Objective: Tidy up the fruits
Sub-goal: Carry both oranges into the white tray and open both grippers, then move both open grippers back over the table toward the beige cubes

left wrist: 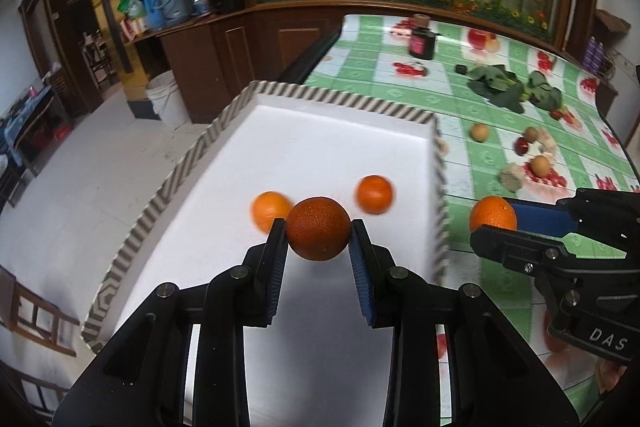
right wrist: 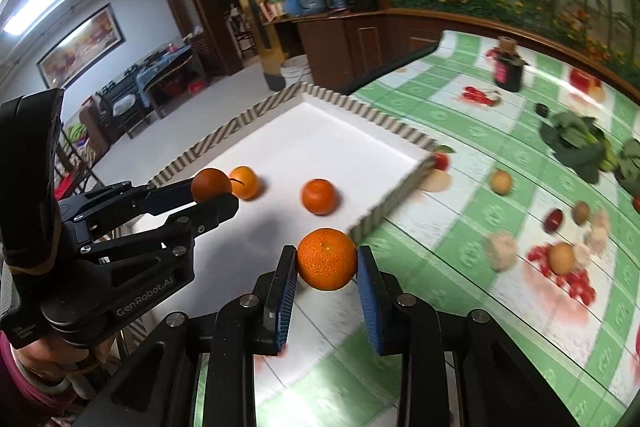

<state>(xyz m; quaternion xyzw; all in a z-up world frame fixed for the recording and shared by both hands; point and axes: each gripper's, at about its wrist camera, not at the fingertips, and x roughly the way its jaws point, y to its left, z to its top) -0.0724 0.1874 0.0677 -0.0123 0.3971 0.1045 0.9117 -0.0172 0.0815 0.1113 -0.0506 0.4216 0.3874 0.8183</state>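
Observation:
My left gripper (left wrist: 319, 229) is shut on a dark orange (left wrist: 318, 229) and holds it above the white tray (left wrist: 344, 131) with a striped rim. Two more oranges, one on the left (left wrist: 270, 210) and one on the right (left wrist: 374, 194), lie in the tray. My right gripper (right wrist: 327, 259) is shut on a bright orange (right wrist: 327, 259) over the tray's near right corner. In the left wrist view the right gripper (left wrist: 494, 221) shows at the right with its orange (left wrist: 492, 213). In the right wrist view the left gripper (right wrist: 212, 193) holds its orange (right wrist: 210, 183) over the tray (right wrist: 360, 147).
A green checked tablecloth (left wrist: 460, 99) covers the table. On it lie leafy greens (left wrist: 508, 87), a dark bottle (left wrist: 422, 41), small brown and red fruits (left wrist: 532, 143) and pale lumps (left wrist: 512, 177). Left of the tray the table ends above a white floor (left wrist: 80, 167).

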